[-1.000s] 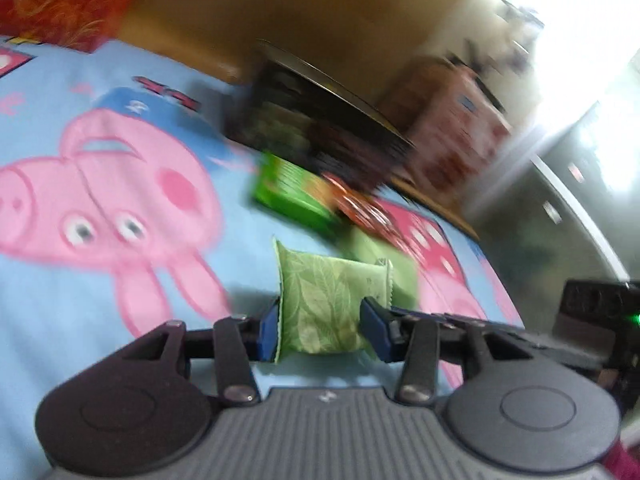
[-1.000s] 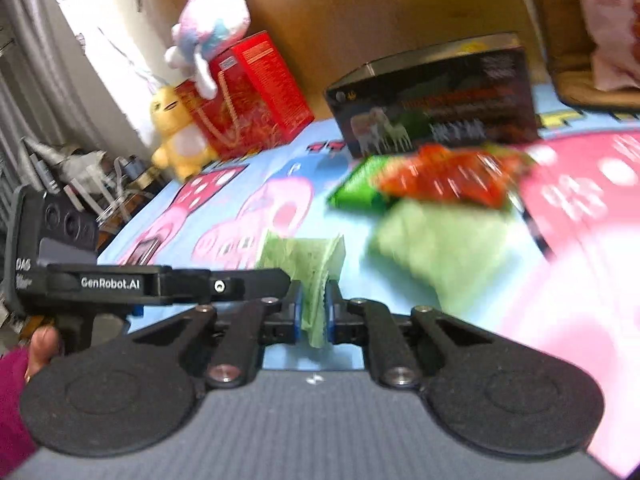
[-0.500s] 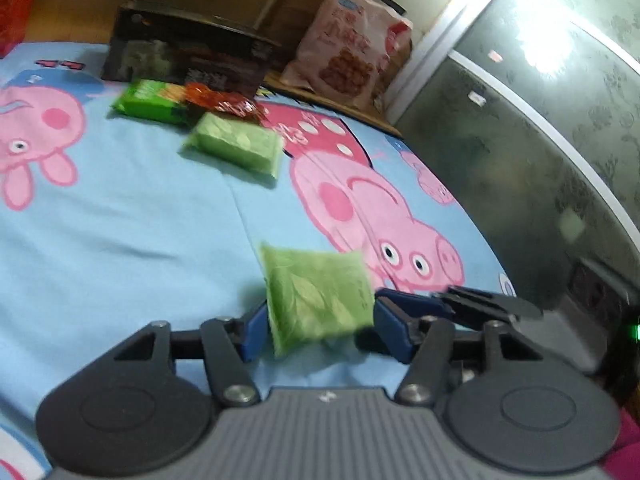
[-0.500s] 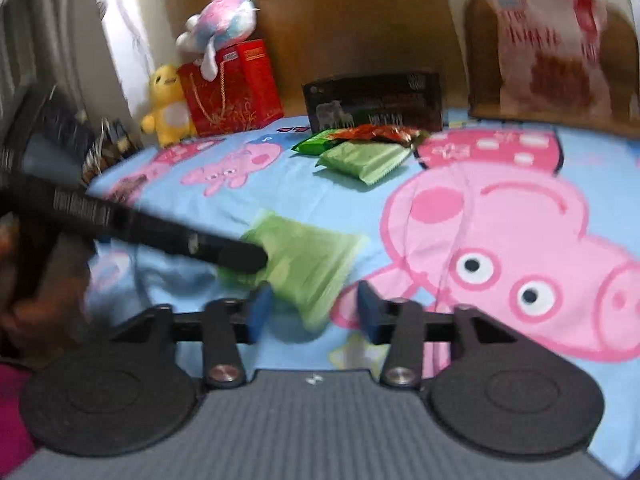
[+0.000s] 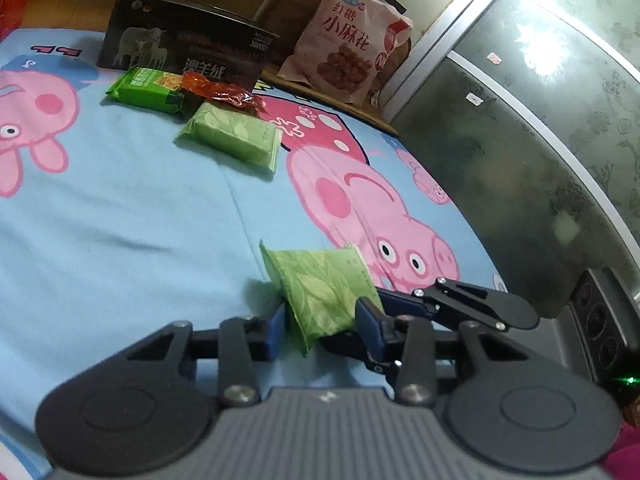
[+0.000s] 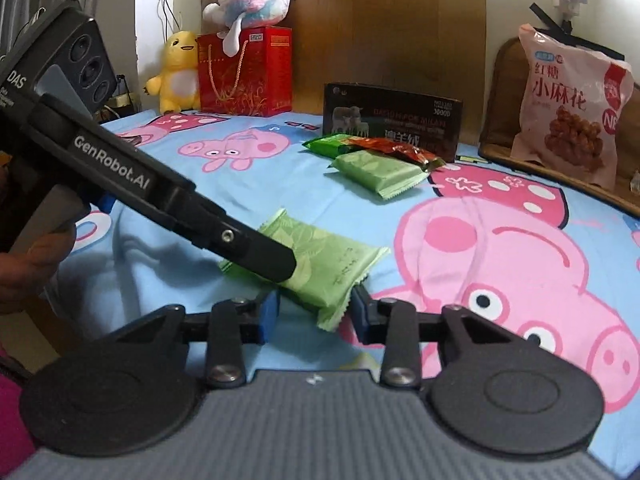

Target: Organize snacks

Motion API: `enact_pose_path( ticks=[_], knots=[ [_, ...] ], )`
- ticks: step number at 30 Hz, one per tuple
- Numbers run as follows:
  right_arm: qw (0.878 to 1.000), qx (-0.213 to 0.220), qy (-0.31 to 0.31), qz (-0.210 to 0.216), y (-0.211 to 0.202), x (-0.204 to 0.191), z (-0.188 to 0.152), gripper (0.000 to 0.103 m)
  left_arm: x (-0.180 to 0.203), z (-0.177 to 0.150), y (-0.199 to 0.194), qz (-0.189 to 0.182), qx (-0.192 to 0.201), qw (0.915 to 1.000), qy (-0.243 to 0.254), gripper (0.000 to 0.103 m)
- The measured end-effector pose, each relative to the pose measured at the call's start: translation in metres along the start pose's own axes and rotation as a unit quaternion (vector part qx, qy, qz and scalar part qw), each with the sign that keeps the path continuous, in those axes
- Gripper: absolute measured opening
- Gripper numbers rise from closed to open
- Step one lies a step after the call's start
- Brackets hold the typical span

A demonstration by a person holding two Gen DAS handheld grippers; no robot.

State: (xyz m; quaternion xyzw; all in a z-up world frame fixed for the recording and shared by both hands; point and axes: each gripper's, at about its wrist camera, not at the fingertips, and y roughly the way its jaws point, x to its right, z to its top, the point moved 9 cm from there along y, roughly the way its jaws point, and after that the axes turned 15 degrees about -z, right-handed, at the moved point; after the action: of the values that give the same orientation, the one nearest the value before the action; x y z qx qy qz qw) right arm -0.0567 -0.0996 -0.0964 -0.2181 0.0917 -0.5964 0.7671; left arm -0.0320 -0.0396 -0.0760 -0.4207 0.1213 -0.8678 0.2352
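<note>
A light green leaf-print snack pack lies on the blue cartoon-pig bedsheet, also in the right wrist view. My left gripper is open with its blue pads on either side of the pack's near end. My right gripper is open around the pack's other corner. The left gripper's arm crosses the right wrist view over the pack. Farther back lie a second light green pack, a red wrapper and a dark green bar.
A dark box stands behind the snacks. A large pink snack bag leans on a chair at the back right. A red gift bag with plush toys stands at the back left. A glass cabinet borders the bed.
Both grippers carried the green pack away from the snack pile, set it on the sheet and opened. The right gripper was shut on it one second ago.
</note>
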Motion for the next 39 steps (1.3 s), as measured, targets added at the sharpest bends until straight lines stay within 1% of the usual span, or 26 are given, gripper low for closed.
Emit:
enact_pose_path(
  ticks=[3, 5, 7, 10, 14, 16, 18, 20, 23, 24, 25, 27, 28, 30, 33, 34, 35, 36, 38, 39],
  knots=[
    [1.000, 0.012, -0.006, -0.003, -0.002, 0.000, 0.007, 0.038, -0.001, 0.011, -0.006, -0.011, 0.011, 0.9998, -0.012, 0.037],
    [1.000, 0.027, -0.012, -0.006, 0.001, 0.002, 0.019, 0.038, 0.001, 0.023, -0.009, -0.008, 0.019, 0.9998, 0.001, 0.036],
    [0.999, 0.043, -0.014, -0.007, 0.010, 0.008, 0.037, 0.038, 0.001, 0.043, -0.011, 0.005, 0.029, 0.9993, 0.023, 0.037],
    [0.998, 0.067, -0.018, -0.008, 0.033, 0.018, 0.074, 0.038, -0.005, 0.085, -0.016, 0.023, 0.051, 0.9974, 0.046, 0.037],
    [0.996, 0.091, 0.003, -0.004, 0.074, 0.038, 0.133, 0.037, -0.021, 0.158, -0.018, 0.047, 0.095, 0.9921, 0.067, 0.038],
    [0.996, 0.093, 0.013, 0.000, 0.099, 0.045, 0.158, 0.037, -0.035, 0.191, -0.017, 0.061, 0.114, 0.9893, 0.067, 0.039],
    [0.996, 0.088, 0.022, 0.004, 0.125, 0.049, 0.180, 0.037, -0.051, 0.221, -0.013, 0.075, 0.127, 0.9866, 0.069, 0.043],
    [0.996, 0.082, 0.023, 0.005, 0.153, 0.051, 0.198, 0.037, -0.070, 0.249, -0.008, 0.095, 0.136, 0.9838, 0.068, 0.044],
    [0.997, 0.069, 0.022, 0.015, 0.193, 0.049, 0.213, 0.042, -0.099, 0.277, 0.001, 0.131, 0.135, 0.9805, 0.059, 0.048],
    [0.998, 0.061, 0.023, 0.023, 0.204, 0.047, 0.215, 0.052, -0.109, 0.283, 0.003, 0.148, 0.131, 0.9788, 0.054, 0.050],
    [0.998, 0.057, 0.026, 0.028, 0.211, 0.046, 0.216, 0.054, -0.119, 0.286, 0.005, 0.164, 0.126, 0.9773, 0.045, 0.050],
    [0.997, 0.058, 0.029, 0.030, 0.212, 0.047, 0.217, 0.054, -0.129, 0.285, -0.002, 0.190, 0.122, 0.9738, 0.026, 0.050],
    [0.997, 0.066, 0.035, 0.030, 0.205, 0.050, 0.217, 0.054, -0.129, 0.283, -0.010, 0.191, 0.131, 0.9726, 0.024, 0.050],
    [0.994, 0.082, 0.058, 0.031, 0.188, 0.062, 0.211, 0.054, -0.120, 0.273, -0.030, 0.181, 0.156, 0.9706, 0.026, 0.050],
    [0.991, 0.089, 0.100, 0.025, 0.153, 0.087, 0.184, 0.054, -0.098, 0.246, -0.048, 0.165, 0.184, 0.9681, 0.043, 0.051],
    [0.989, 0.081, 0.120, 0.021, 0.144, 0.097, 0.170, 0.054, -0.093, 0.232, -0.050, 0.161, 0.192, 0.9671, 0.045, 0.052],
    [0.987, 0.063, 0.145, 0.017, 0.139, 0.106, 0.153, 0.054, -0.091, 0.223, -0.049, 0.157, 0.193, 0.9678, 0.040, 0.055],
    [0.984, 0.039, 0.173, 0.014, 0.139, 0.115, 0.139, 0.054, -0.092, 0.211, -0.046, 0.152, 0.187, 0.9700, 0.027, 0.055],
    [0.969, -0.009, 0.244, 0.025, 0.138, 0.129, 0.110, 0.054, -0.098, 0.184, -0.036, 0.135, 0.169, 0.9763, -0.012, 0.055],
    [0.959, -0.029, 0.279, 0.036, 0.138, 0.134, 0.098, 0.055, -0.101, 0.176, -0.032, 0.126, 0.161, 0.9784, -0.031, 0.055]
  ],
)
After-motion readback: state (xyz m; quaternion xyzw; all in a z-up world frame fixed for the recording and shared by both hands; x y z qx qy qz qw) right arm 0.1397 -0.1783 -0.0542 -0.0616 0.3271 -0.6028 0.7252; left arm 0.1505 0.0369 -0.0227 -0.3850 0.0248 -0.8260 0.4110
